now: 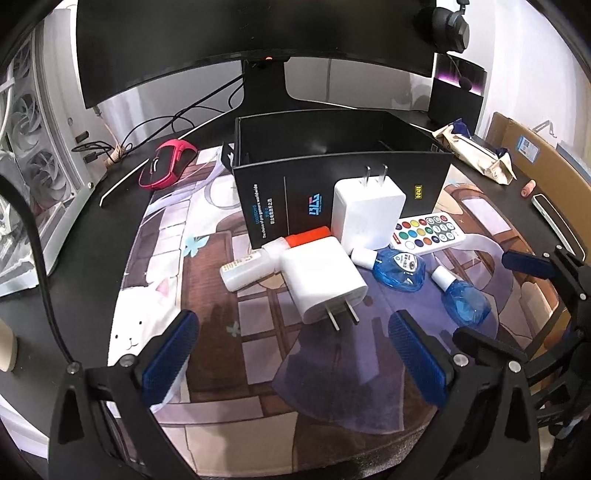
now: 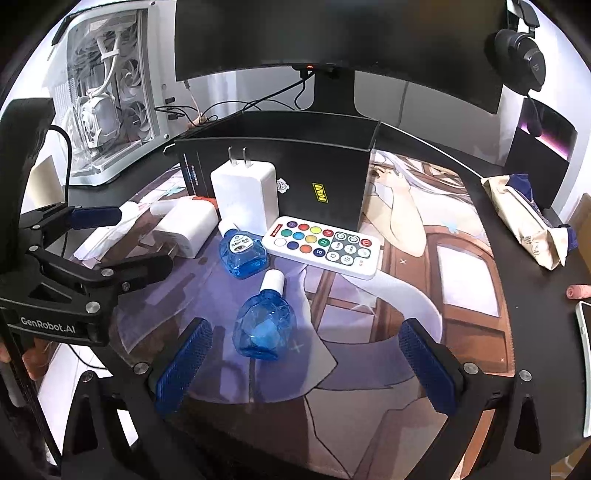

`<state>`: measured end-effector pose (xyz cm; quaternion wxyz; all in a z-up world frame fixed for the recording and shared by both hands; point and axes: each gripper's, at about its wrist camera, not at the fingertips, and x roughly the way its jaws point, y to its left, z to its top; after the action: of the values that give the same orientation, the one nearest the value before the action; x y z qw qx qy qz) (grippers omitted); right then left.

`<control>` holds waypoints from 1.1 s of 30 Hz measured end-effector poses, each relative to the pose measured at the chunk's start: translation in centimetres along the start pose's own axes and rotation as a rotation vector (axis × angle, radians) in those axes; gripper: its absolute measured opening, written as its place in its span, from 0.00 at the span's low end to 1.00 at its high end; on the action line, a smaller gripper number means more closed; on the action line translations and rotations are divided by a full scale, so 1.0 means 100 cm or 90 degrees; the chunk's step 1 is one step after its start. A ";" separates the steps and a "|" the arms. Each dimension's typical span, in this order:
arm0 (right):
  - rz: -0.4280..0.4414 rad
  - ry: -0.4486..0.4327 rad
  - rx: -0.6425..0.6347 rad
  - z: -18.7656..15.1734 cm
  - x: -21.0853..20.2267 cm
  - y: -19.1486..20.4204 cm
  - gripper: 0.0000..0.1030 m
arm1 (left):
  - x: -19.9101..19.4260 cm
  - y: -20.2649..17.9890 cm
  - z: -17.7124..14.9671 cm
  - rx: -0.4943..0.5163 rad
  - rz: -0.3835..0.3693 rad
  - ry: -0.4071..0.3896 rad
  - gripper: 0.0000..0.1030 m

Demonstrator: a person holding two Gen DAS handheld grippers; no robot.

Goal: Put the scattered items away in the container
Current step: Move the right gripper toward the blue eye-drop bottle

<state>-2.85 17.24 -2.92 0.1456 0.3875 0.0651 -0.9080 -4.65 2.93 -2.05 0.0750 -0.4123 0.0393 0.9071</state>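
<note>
On an illustrated desk mat (image 1: 155,229) before a dark curved monitor (image 1: 251,33): an open black cardboard box (image 1: 332,147), nothing visible inside it from this angle, with the scattered items clustered against its front wall. Standing upright and touching that wall, prongs up, a large white plug charger (image 1: 365,218); just in front, lying flat with prongs toward the camera, a second white plug charger (image 1: 321,280), resting across a small white bottle with an orange cap (image 1: 251,264). To the right, a white remote with coloured buttons (image 2: 321,245), and 2 clear blue bottles with white caps, 1 (image 2: 242,253) touching the remote's near end, the other (image 2: 264,325) closer in. Left gripper (image 1: 295,363) above the mat short of the flat charger, blue-padded fingers spread wide, holding nothing. Right gripper (image 2: 306,365) likewise parted and empty, the nearer blue bottle between its fingertips but untouched. At the desk's edges, a pink mouse (image 1: 168,164) and a crumpled paper packet (image 2: 524,221).
</note>
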 end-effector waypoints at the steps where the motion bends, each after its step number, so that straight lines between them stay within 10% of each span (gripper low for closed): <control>1: 0.002 0.001 0.000 -0.001 0.001 0.000 1.00 | 0.001 0.000 0.000 0.000 0.001 0.001 1.00; 33: -0.002 -0.037 0.000 -0.008 0.010 -0.001 0.99 | 0.010 0.001 0.000 0.013 -0.002 0.020 1.00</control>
<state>-2.98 17.28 -4.13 0.1463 0.3605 0.0616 -0.9192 -5.30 2.98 -2.79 0.0798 -0.4261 0.0493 0.8998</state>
